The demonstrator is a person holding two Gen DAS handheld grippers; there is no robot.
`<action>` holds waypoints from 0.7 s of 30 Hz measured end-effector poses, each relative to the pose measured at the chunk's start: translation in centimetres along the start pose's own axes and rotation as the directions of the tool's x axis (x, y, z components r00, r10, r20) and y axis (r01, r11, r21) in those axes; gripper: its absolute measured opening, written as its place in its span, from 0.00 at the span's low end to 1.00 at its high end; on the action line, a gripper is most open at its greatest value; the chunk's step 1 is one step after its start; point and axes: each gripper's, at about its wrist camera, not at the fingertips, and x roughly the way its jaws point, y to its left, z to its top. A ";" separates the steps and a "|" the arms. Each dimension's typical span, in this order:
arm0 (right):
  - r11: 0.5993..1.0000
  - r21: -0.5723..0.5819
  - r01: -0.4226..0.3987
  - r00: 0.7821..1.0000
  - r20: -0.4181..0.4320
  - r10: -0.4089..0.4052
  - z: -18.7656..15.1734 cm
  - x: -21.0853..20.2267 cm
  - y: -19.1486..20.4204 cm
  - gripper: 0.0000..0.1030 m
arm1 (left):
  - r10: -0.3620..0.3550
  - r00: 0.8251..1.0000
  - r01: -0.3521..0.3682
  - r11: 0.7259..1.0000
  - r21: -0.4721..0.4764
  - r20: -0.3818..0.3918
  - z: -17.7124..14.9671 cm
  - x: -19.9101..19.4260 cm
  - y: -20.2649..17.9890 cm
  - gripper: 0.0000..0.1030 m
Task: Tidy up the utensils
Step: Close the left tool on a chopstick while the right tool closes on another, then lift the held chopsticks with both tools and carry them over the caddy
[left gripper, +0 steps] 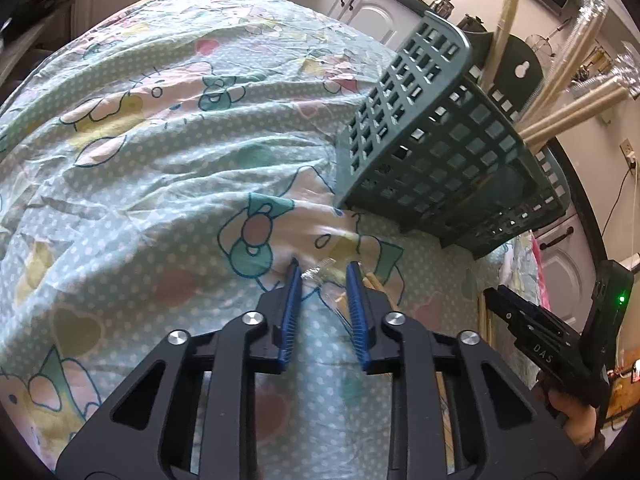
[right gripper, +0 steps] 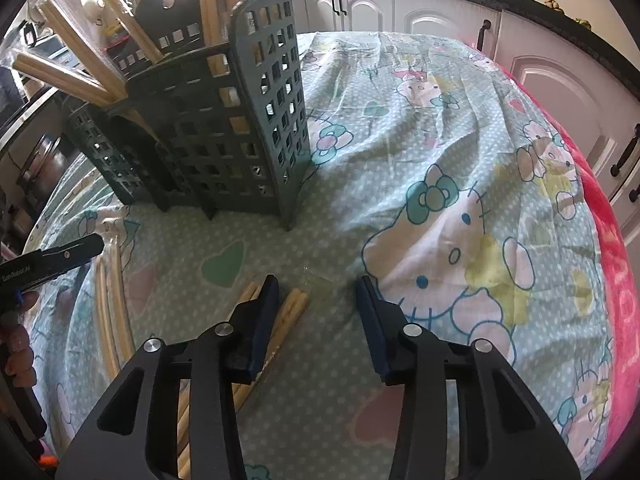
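A dark green slotted utensil holder (left gripper: 448, 148) stands on the table and holds several wrapped pairs of wooden chopsticks (left gripper: 576, 116); it also shows in the right wrist view (right gripper: 224, 128). My left gripper (left gripper: 323, 270) is open, its tips down at the cloth around the clear wrapper end of a chopstick pair (left gripper: 374, 282). My right gripper (right gripper: 318, 286) is open over another chopstick pair (right gripper: 290, 312) lying on the cloth, its left finger resting across it. More chopsticks (right gripper: 110, 292) lie at the left.
A Hello Kitty tablecloth (right gripper: 460, 184) covers the table, over a pink cloth (right gripper: 618, 280) at the right edge. White kitchen cabinets (right gripper: 440, 16) stand behind. The other gripper shows in each view (left gripper: 536, 328), (right gripper: 48, 264).
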 end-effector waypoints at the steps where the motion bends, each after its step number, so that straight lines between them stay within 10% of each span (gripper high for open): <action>1: 1.000 0.002 0.003 1.000 0.000 -0.003 0.1 0.1 -0.1 0.32 | -0.002 1.000 0.002 1.000 -0.002 0.000 0.0 0.0 0.2 0.14; 8: 0.998 0.055 -0.018 1.000 0.018 0.017 0.1 -0.5 -1.3 0.10 | -0.023 1.000 0.023 1.000 -0.012 -0.004 0.3 0.0 1.1 0.07; 21: 0.998 0.022 -0.061 0.986 0.155 0.057 0.6 -5.8 -1.0 0.08 | -0.108 0.994 0.110 0.993 -0.052 0.028 -0.4 -2.9 2.4 0.02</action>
